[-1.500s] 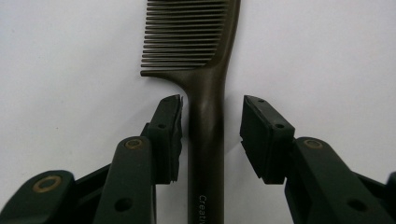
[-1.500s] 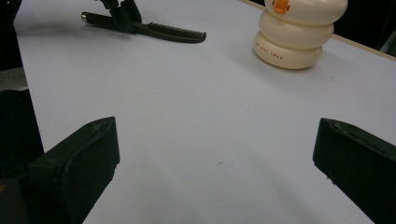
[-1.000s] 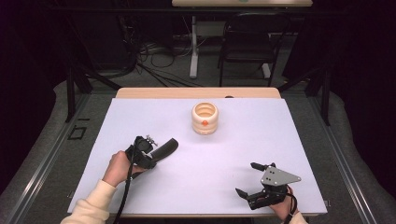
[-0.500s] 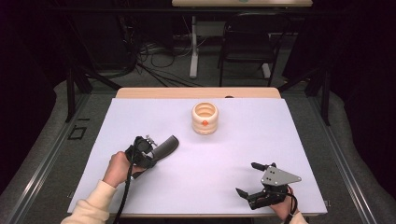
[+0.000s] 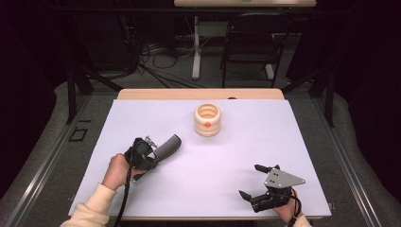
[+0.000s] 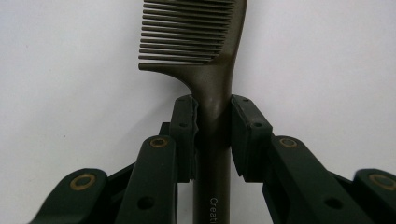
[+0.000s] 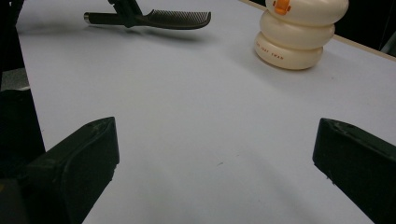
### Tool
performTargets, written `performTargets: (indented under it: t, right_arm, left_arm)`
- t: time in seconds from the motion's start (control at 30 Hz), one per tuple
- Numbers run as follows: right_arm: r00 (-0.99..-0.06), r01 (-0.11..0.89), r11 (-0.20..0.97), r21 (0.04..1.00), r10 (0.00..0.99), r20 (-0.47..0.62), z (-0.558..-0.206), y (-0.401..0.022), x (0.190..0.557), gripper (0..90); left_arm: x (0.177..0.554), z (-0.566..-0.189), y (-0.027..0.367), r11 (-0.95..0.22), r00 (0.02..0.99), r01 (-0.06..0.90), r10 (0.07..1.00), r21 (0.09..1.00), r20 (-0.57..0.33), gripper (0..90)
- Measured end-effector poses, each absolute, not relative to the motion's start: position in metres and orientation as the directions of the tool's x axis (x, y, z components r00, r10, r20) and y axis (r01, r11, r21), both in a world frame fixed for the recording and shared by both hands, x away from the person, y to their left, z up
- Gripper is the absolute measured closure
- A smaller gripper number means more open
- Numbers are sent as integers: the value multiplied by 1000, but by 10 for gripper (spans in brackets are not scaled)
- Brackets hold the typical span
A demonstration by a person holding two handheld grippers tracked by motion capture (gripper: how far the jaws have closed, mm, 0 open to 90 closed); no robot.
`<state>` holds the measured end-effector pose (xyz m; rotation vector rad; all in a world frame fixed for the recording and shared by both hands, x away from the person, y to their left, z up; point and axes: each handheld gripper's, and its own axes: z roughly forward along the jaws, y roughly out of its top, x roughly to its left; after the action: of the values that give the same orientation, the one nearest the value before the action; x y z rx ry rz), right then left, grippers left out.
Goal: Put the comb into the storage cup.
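Table (image 5: 198,189) with a pale sheet over it stands in a dark room; a chair (image 5: 250,47) and loose cables (image 5: 156,61) sit behind. A cream ringed holder (image 5: 207,120) stands near the far middle. Against the frame a second ago, the comb (image 5: 166,145) sits more level and the left gripper (image 5: 153,152) now clamps its handle, the jaws having just closed on it. The left gripper view shows the pads pinching the handle below the teeth, with lettering on it. The right gripper (image 5: 250,182) rests near the front edge, jaws wide, nothing between; its view shows the holder's orange mark
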<state>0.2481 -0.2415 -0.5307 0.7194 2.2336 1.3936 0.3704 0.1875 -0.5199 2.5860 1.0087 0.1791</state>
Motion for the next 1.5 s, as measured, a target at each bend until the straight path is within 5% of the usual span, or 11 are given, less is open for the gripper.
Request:
performTargets:
  t: [1.5]
  right_arm:
    - [-779,217,368,904,624,-67,-530,-242,249,3]
  left_arm:
    - [364,-502,201,-574,720,579,693,578,-33,722]
